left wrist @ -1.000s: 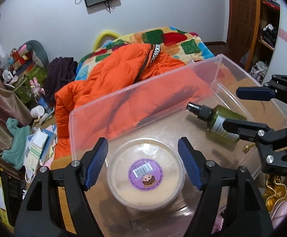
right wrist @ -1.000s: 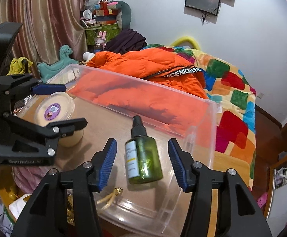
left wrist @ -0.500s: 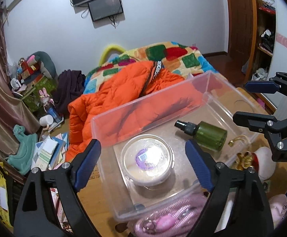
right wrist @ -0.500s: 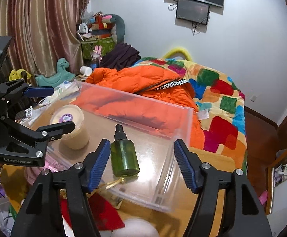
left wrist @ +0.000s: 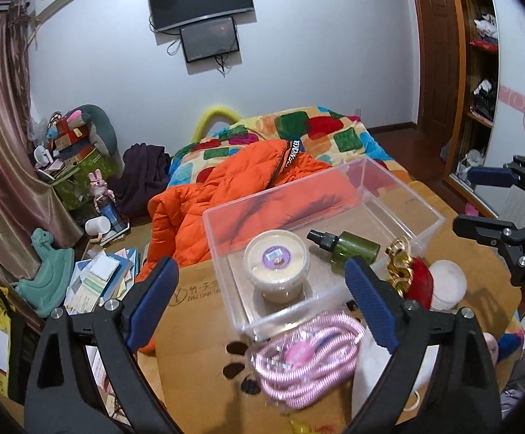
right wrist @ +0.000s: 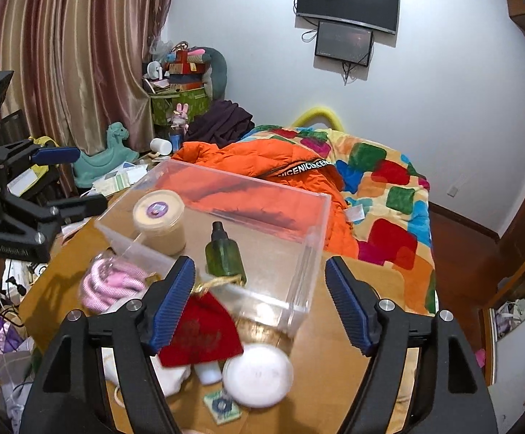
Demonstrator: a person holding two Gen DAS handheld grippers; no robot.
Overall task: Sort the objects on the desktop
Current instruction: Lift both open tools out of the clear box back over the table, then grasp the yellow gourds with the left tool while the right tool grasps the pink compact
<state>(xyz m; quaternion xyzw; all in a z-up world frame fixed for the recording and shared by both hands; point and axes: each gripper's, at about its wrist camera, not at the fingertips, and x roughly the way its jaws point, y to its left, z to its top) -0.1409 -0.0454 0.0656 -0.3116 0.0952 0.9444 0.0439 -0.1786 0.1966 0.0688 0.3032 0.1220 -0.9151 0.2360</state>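
Both the left tongs and right tongs are open and empty; the pink rope looks soft and floppy, so grab its bunched middle.

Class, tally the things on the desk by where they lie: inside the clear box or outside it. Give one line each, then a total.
Inside the clear box: 2 (round tub, green spray bottle)
Outside: 4 (pink cord, red pouch, white round lid, small patterned card)
Total: 6

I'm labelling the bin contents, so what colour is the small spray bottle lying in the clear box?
Dark green small spray bottle with a black pump top, clearest in the right wrist view.
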